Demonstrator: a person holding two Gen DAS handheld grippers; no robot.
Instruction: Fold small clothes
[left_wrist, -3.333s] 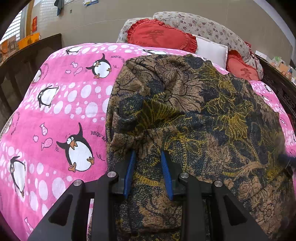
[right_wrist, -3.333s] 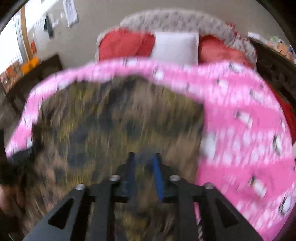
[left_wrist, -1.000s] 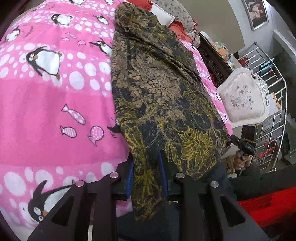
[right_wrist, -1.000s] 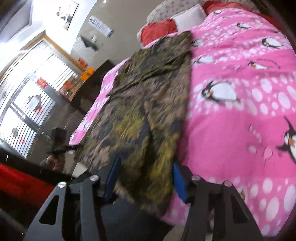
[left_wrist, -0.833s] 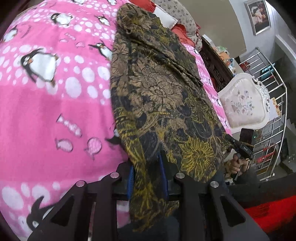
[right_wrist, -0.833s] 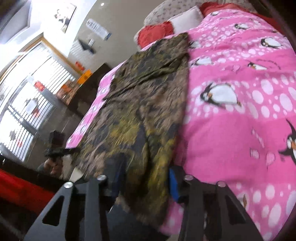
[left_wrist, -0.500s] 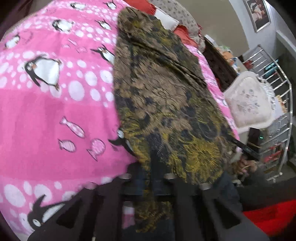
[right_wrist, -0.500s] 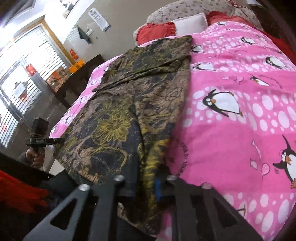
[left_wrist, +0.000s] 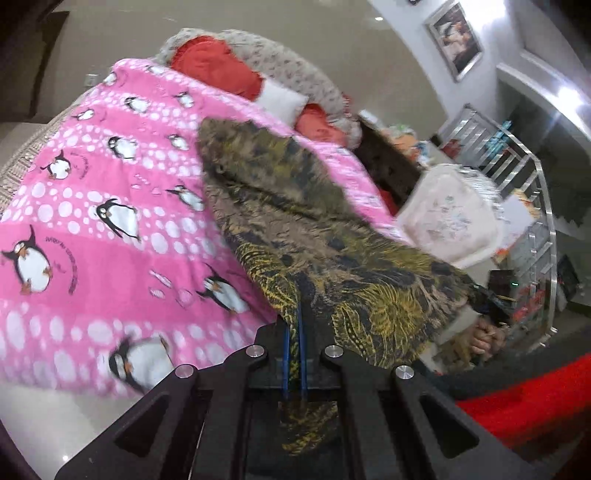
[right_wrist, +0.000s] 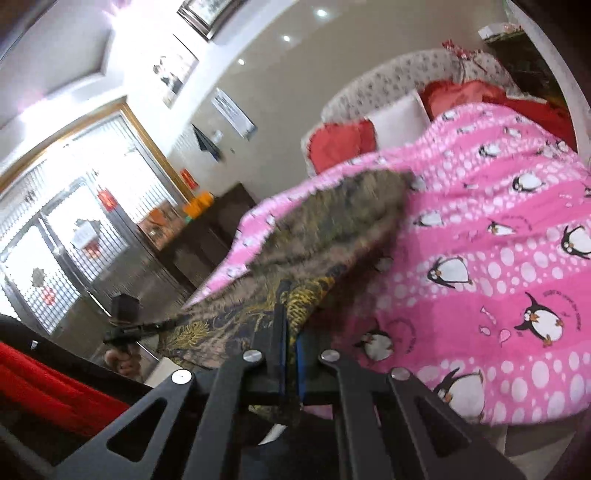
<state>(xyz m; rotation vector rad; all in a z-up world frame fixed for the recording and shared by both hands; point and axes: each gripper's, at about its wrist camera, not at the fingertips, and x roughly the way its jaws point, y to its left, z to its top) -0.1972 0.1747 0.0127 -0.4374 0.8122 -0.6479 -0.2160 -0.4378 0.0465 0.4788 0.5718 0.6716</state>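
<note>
My left gripper (left_wrist: 293, 332) is clamped tight on one near corner of the garment (left_wrist: 295, 206), and my right gripper (right_wrist: 290, 332) is clamped tight on the other, so the near hem hangs taut between them while the far end rests on the blanket (left_wrist: 92, 221) at centre frame. Compared with one second ago, both jaws have narrowed from a loose straddle to a full pinch. The hem is now raised off the bed edge, probably to carry it toward the pillows (left_wrist: 218, 70) at top.
</note>
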